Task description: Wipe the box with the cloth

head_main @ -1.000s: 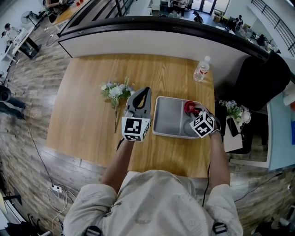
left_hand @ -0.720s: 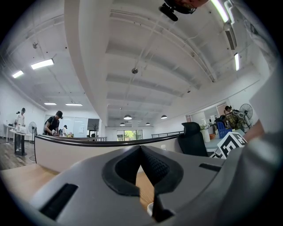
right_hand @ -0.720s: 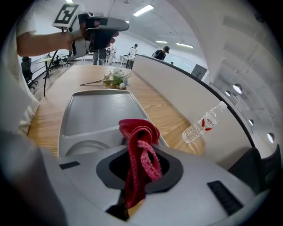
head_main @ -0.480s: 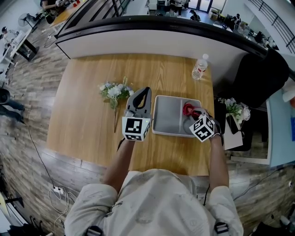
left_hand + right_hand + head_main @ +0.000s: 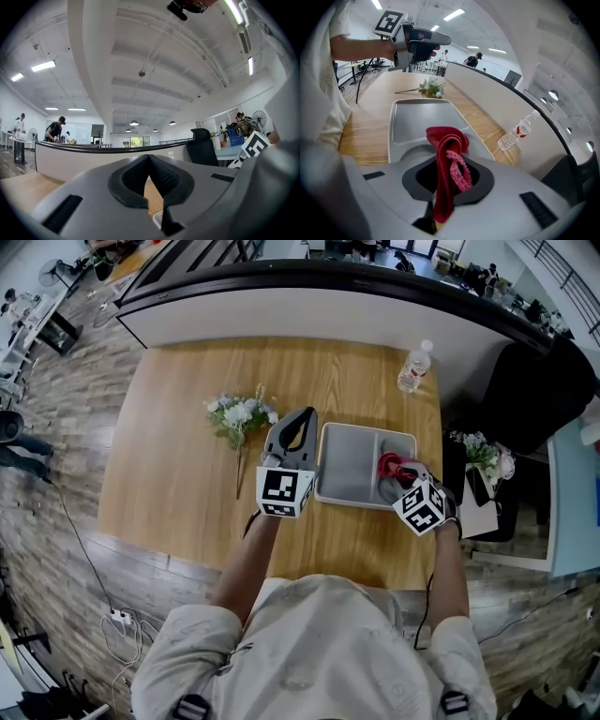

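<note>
- While my right gripper (image 5: 449, 174) pinches the red cloth (image 5: 446, 137), it hangs over the grey box's (image 5: 352, 474) right end.
- My left gripper (image 5: 149, 158), its 2 jaws pressed together on nothing, is just beside the box's left edge.

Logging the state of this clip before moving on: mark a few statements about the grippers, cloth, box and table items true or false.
1. The right gripper holds the red cloth between its jaws. True.
2. The left gripper is clamped on the rim of the box. False: its jaws are together on nothing, and it is held beside the box's left side.
3. The flowers lie inside the box. False: they lie on the table, left of the box.
4. A water bottle stands near the table's far right corner. True.
</note>
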`<action>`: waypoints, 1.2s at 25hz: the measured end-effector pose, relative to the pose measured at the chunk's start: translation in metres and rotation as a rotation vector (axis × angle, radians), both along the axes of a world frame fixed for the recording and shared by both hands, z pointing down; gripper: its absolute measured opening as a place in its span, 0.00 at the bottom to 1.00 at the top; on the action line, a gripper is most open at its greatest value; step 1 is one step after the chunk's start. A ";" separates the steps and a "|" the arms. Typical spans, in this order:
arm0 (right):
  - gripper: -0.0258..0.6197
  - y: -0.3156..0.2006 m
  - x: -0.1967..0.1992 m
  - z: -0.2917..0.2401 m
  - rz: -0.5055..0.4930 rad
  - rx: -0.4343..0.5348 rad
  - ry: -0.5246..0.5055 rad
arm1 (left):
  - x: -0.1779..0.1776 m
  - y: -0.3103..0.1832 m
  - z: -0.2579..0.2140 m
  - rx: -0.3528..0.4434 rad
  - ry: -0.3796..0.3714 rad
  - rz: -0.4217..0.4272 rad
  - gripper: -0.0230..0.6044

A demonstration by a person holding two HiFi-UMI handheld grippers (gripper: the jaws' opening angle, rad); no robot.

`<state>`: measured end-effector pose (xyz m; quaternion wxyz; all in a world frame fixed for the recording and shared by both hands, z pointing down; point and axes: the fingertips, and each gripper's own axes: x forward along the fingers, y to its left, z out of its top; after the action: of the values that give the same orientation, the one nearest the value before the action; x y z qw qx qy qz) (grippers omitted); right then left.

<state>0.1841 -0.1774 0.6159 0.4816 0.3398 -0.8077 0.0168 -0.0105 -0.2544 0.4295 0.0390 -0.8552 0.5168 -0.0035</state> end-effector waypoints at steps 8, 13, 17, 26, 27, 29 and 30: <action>0.14 0.029 -0.005 0.005 -0.023 -0.055 -0.004 | 0.003 0.001 0.005 -0.013 -0.001 0.008 0.05; 0.14 0.045 -0.009 0.008 -0.030 -0.097 0.003 | 0.007 0.001 0.008 -0.019 -0.005 0.018 0.05; 0.14 0.055 -0.012 0.007 -0.036 -0.130 -0.008 | 0.008 0.003 0.011 -0.024 -0.009 0.022 0.05; 0.13 0.082 -0.016 0.005 -0.032 -0.281 -0.022 | 0.008 0.004 0.017 -0.038 -0.012 0.023 0.05; 0.14 0.082 -0.016 0.005 -0.030 -0.288 -0.028 | 0.008 0.004 0.017 -0.040 -0.012 0.022 0.05; 0.14 0.083 -0.016 0.005 -0.028 -0.300 -0.037 | 0.008 0.004 0.018 -0.040 -0.013 0.023 0.05; 0.14 0.082 -0.016 0.004 -0.029 -0.302 -0.038 | 0.008 0.003 0.018 -0.039 -0.014 0.024 0.05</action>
<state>0.1679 -0.0951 0.6202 0.5119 0.2515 -0.8097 0.1378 -0.0025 -0.2509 0.4471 0.0259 -0.8619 0.5061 -0.0192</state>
